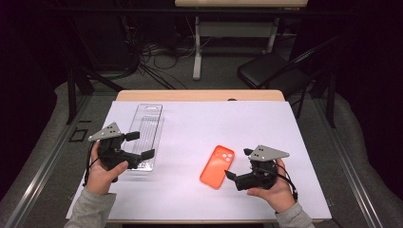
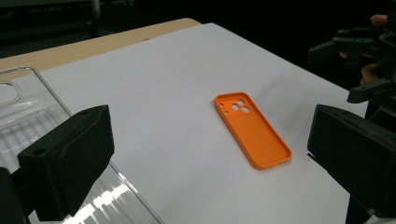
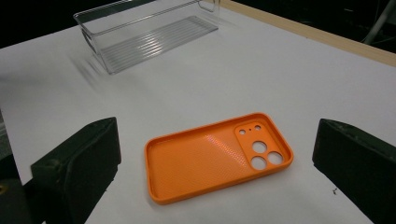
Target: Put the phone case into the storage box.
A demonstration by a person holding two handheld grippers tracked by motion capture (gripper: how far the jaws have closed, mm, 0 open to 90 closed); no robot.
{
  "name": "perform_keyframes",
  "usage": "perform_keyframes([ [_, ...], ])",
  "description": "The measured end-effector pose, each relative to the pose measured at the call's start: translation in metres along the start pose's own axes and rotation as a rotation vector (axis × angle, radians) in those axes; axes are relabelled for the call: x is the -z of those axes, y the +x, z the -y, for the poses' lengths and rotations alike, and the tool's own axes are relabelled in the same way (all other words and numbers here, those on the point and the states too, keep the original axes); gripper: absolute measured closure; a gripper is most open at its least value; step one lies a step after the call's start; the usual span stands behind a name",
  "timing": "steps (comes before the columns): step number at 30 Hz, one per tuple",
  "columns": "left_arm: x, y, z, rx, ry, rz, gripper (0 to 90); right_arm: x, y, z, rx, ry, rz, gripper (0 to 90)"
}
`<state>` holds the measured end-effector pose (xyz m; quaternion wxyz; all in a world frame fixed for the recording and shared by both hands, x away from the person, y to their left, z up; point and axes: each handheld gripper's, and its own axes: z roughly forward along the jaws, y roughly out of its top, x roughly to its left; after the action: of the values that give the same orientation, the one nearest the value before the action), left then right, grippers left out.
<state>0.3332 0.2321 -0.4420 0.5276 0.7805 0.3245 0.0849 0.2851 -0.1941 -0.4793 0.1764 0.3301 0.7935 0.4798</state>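
An orange phone case [image 1: 217, 166] lies inside-up on the white sheet, camera holes at its far end. To its right my right gripper [image 1: 237, 164] points left at it, jaws open and empty. In the right gripper view the case [image 3: 205, 163] lies flat on the sheet between and beyond the wide jaws of that gripper [image 3: 217, 154]. My left gripper [image 1: 141, 145] hovers open over the near end of a clear plastic tray [image 1: 147, 126]. In the left gripper view the open gripper [image 2: 210, 135] frames the case [image 2: 252, 128] farther off, with the tray [image 2: 28, 116] at the left.
A white sheet [image 1: 199, 118] covers most of the wooden table [image 1: 199, 95]. The other hand's gripper [image 2: 355, 56] appears at the upper right of the left gripper view. Beyond the table stand a black chair [image 1: 271, 71], cables on the floor and another table's legs.
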Motion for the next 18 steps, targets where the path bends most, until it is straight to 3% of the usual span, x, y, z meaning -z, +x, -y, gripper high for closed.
perform_keyframes([
  [6, -0.013, 0.004, -0.007, 0.017, 0.041, -0.002, 0.6, -0.009, 0.003, -0.008, 0.04, 0.034, -0.013, 15.0],
  [11, -0.021, 0.003, -0.01, -0.001, 0.063, -0.016, 0.8, -0.014, 0.005, -0.012, 0.056, 0.057, -0.024, 21.0],
  [18, -0.019, 0.002, -0.01, -0.022, 0.065, -0.044, 0.8, -0.024, 0.007, -0.022, 0.055, 0.146, -0.04, 24.4],
])
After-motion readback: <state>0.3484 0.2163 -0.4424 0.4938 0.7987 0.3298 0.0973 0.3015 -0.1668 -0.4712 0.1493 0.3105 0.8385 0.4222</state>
